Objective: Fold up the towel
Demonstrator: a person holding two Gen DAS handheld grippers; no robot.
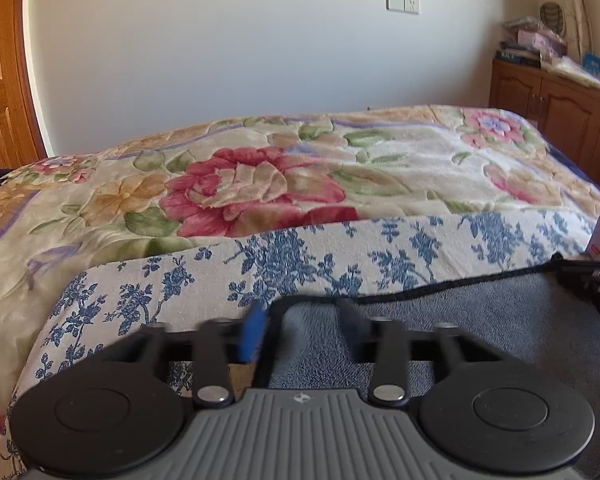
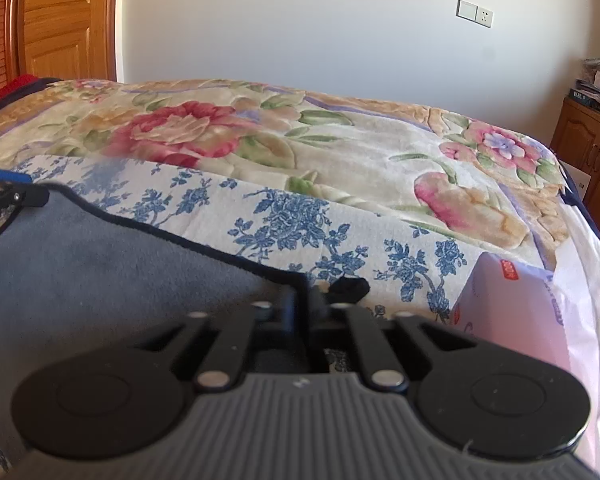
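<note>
My left gripper (image 1: 304, 320) has its fingers set apart, the blue-padded one (image 1: 252, 334) outside the grey-blue terry towel with a dark stitched hem (image 1: 480, 320) and the other finger over its pile, the towel's corner between them; whether they press it I cannot tell, since the tips are blurred; my right gripper (image 2: 314, 300) has its fingers drawn close together, clamped on the opposite corner of the same towel (image 2: 120, 272), where the dark hem turns and a small black tuft pokes out just past the tips; the towel is soft and fuzzy, its edge running as a curved black line from one gripper to the other; it lies on a white cloth printed with blue flower sprays (image 1: 300, 256), flat and thin, which itself rests on a plush quilted blanket with large pink and red embossed flowers (image 1: 260, 188) covering the bed; a pale pink packet with a red label (image 2: 512, 300) sits just beside my right gripper on the printed cloth, touching it; beyond the bed stand a white wall with a switch plate (image 1: 403, 3), a wooden panelled door (image 2: 60, 16) and a brown wooden cabinet stacked with boxes (image 1: 560, 96).
</note>
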